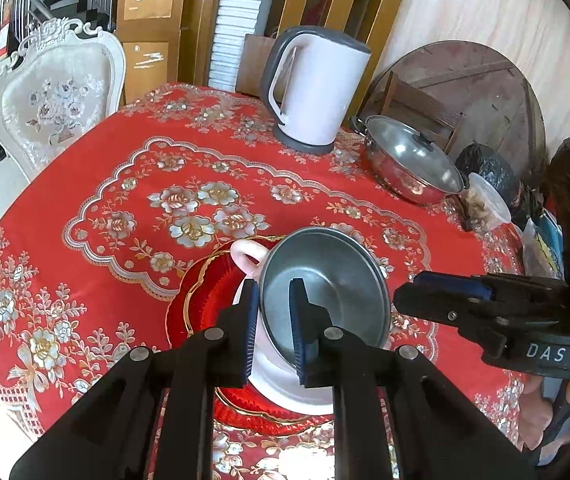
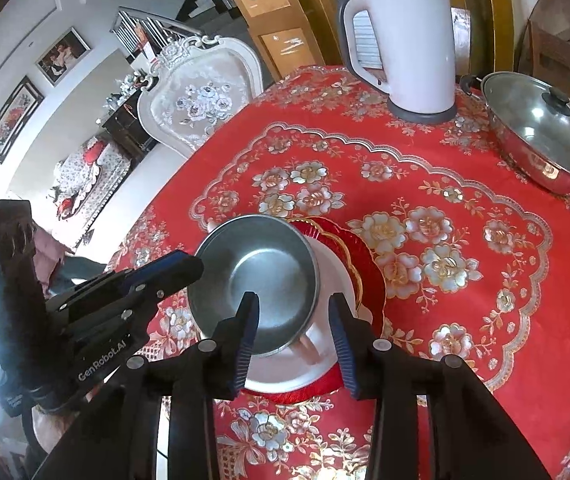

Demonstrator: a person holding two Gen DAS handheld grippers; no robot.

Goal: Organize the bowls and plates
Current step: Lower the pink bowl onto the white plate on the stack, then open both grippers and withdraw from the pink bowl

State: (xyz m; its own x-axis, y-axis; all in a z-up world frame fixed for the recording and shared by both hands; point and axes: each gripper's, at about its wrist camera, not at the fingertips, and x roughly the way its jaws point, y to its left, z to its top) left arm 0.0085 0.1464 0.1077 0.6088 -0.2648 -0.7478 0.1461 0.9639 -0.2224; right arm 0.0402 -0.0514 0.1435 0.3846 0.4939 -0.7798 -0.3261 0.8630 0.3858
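Now left tool (image 1: pixel 272 320) pinches steel bowl (image 1: pixel 325 276) rim

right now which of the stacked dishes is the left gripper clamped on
The steel bowl, top of the stack: the left gripper pinches its rim, one finger inside, one outside. The white handled bowl beneath it and the red plate at the bottom are not gripped.

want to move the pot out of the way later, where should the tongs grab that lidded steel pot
Grip the side handle at the rim of the steel pot, coming in from the kettle side, where the tablecloth is open. The glass lid is domed and slick, and its black knob would likely lift only the lid.
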